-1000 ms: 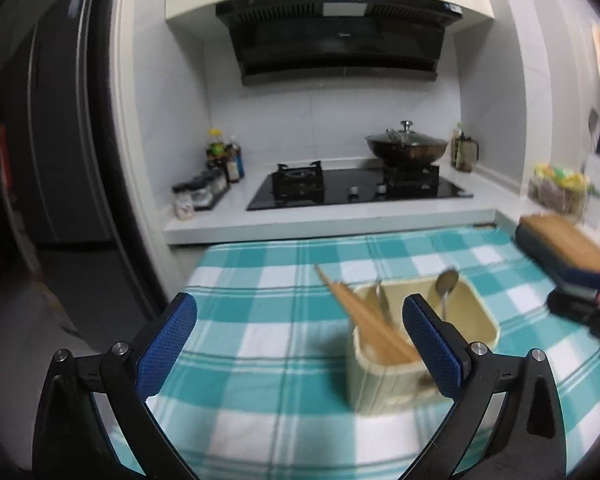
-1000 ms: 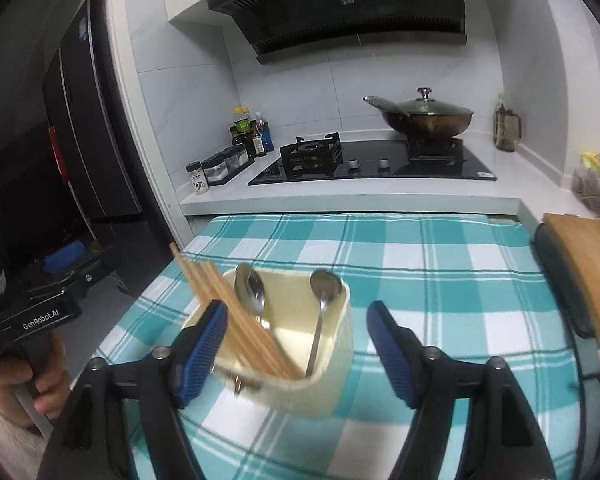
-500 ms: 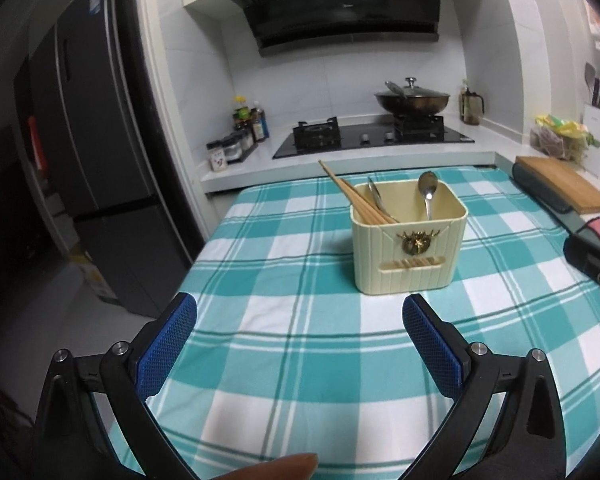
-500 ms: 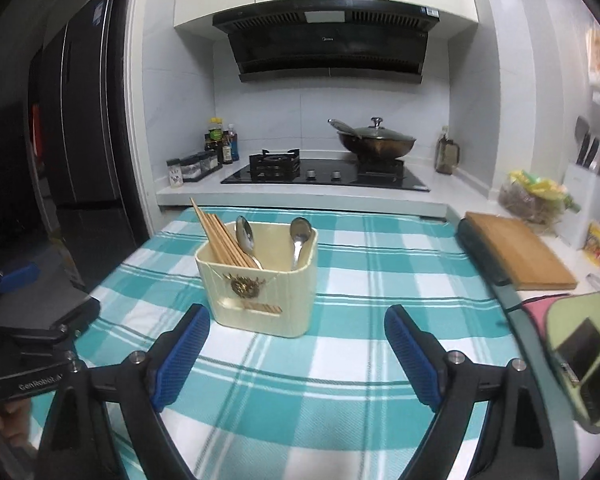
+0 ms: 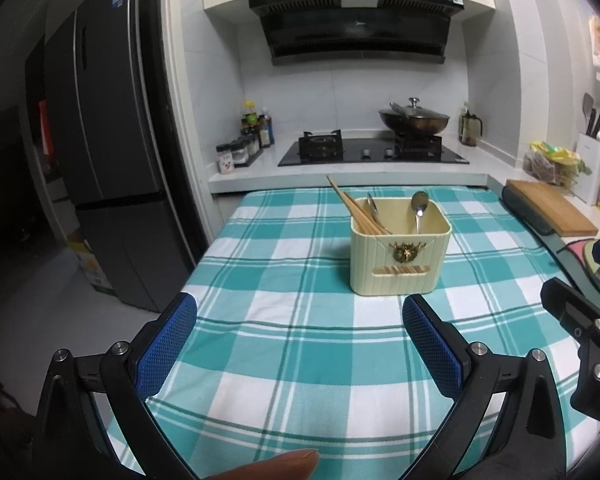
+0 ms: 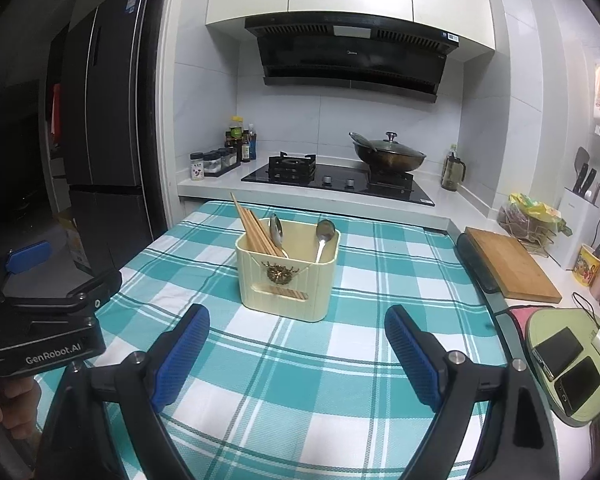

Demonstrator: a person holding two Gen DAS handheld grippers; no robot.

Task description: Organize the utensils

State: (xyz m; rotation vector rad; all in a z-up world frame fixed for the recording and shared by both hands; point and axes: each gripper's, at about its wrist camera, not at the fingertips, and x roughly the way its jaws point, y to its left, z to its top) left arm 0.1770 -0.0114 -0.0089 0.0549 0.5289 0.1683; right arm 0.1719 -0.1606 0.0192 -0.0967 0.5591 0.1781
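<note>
Both the left gripper (image 5: 299,343) and the right gripper (image 6: 297,351) had wide, empty jaws; utensils stood in the holder (image 6: 287,271), so keeping clear seemed wise.

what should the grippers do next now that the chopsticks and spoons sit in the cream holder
Probably nothing more than lowering both to rest. The chopsticks and two spoons already stand in the cream holder, no loose utensil shows on the checked tablecloth, and the left gripper and right gripper are both open, empty and short of the holder.
</note>
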